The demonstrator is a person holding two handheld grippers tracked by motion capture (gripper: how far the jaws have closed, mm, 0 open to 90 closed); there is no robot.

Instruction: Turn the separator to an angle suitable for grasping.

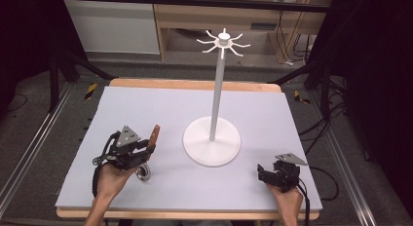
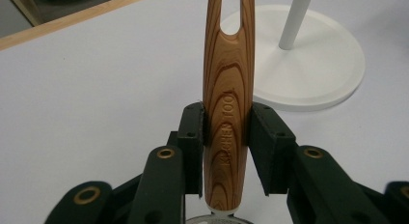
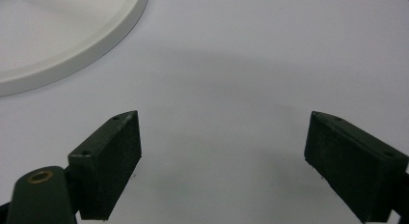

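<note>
From the high view, a white hook-topped stand (image 1: pixel 212 138) is seen on a pale grey mat (image 1: pixel 146 109) over a wood-edged table, cabinets behind. In the left gripper view, a wood-grain utensil handle (image 2: pixel 226 113) is pinched between the left gripper (image 2: pixel 226 137) jaws, probably for hanging. In the right gripper view, the right gripper (image 3: pixel 222 156) jaws are spread, nothing between.

I count one white hook stand (image 1: pixel 212 138) near the worktop's (image 1: pixel 146 104) middle, toward the right edge. One wooden-handled kitchen tool (image 2: pixel 225 113) near the left edge (metal end partly hidden). Two grippers: left gripper (image 1: pixel 148 147) near the front-left corner, right gripper (image 1: pixel 261 173) at the front-right corner. Two hands.
</note>
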